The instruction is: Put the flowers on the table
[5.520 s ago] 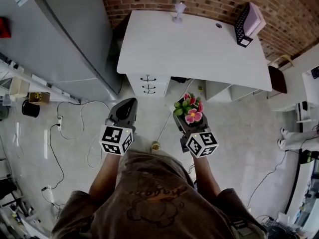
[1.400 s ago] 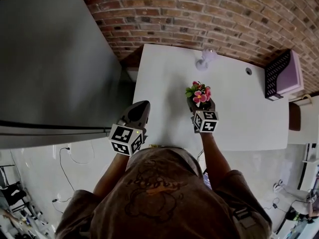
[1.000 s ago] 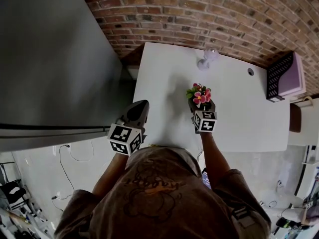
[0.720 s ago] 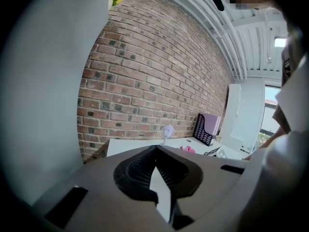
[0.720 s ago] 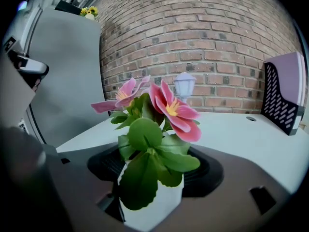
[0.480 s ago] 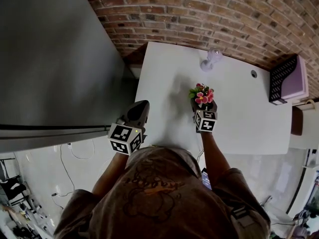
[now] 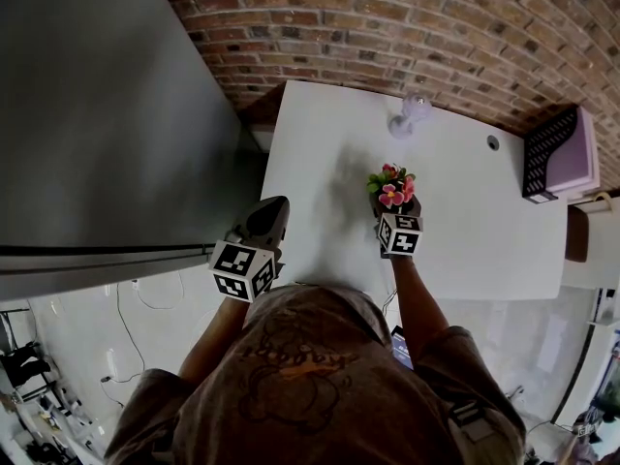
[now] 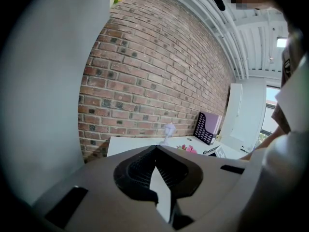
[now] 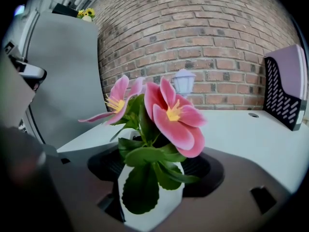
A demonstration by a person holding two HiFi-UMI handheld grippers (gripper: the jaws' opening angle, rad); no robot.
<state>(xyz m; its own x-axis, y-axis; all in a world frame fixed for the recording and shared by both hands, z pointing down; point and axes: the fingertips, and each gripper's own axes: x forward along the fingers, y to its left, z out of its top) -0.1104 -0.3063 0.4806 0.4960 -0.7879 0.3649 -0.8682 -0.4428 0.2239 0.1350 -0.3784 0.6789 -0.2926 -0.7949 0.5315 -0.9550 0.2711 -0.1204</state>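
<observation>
My right gripper (image 7: 395, 207) is clamped on the small white faceted pot of pink flowers with green leaves (image 9: 170, 202), a pad on either side, holding it over the middle of the white rectangular table (image 7: 465, 231); whether its base touches the top I cannot tell. My left gripper (image 7: 269, 209) hangs by the table's near edge, jaws together on nothing. I judge the pot light, rigid and smooth, the petals soft, so the hold belongs low on the pot's walls, never on the blooms

Rough brick wall (image 7: 436, 27) — smooth matt table (image 7: 465, 221)
</observation>
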